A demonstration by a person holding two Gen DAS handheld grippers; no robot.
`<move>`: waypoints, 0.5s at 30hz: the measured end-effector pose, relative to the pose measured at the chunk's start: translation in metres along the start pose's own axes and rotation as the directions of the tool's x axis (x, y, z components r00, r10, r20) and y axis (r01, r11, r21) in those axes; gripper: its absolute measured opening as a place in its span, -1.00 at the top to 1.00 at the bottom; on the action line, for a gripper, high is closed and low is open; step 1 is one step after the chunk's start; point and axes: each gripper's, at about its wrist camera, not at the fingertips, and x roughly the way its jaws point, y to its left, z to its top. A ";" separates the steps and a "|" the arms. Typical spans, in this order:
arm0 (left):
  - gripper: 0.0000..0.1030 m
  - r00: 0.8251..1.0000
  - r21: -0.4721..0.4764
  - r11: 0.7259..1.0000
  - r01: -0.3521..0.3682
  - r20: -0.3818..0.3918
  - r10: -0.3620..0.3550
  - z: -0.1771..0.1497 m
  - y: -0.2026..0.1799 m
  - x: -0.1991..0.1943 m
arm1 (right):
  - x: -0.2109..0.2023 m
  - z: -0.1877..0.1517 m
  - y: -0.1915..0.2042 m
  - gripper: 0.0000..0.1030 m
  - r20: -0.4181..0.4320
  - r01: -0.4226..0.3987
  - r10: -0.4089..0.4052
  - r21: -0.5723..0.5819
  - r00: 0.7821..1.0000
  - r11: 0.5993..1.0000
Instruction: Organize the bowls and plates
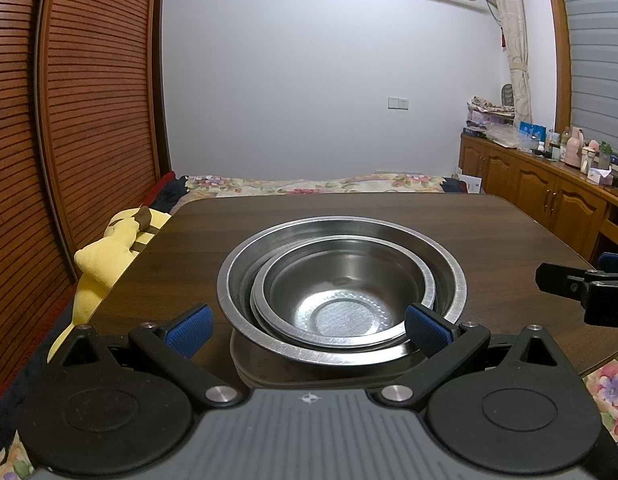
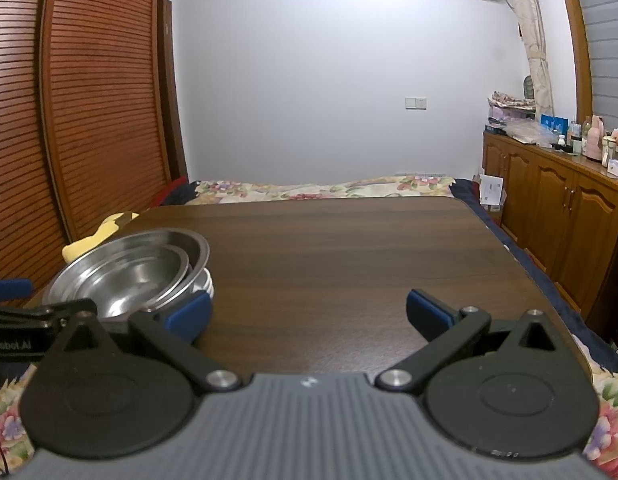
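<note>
left wrist view: the dark brown wooden table [image 1: 489, 240] carries a large round steel bowl [image 1: 245, 280] with a smaller steel bowl [image 1: 349, 280] nested inside, on stacked plates [image 1: 261, 376]. the left gripper [image 1: 309, 326] is spread wide, grasping nothing. the right gripper [image 2: 309, 314] hangs released above bare wood.

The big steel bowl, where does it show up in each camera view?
Left wrist: big steel bowl sits low centre, smaller bowl nested inside.
Right wrist: same bowl at lower left.
Shared landmark: the wall switch plate.
</note>
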 end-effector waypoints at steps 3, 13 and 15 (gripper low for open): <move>-1.00 1.000 0.000 1.000 0.000 -0.001 0.000 0.000 0.000 0.000 | 0.000 0.000 0.000 -1.00 -0.001 0.000 0.000 0.000 1.000 1.000; -1.00 1.000 -0.001 1.000 0.000 -0.001 0.000 0.000 0.000 0.000 | 0.000 0.001 0.000 -1.00 0.002 0.004 -0.004 0.007 1.000 1.000; -1.00 1.000 -0.001 1.000 0.000 -0.001 0.000 0.000 0.000 0.000 | 0.000 0.001 -0.002 -1.00 0.002 0.002 -0.002 0.011 1.000 1.000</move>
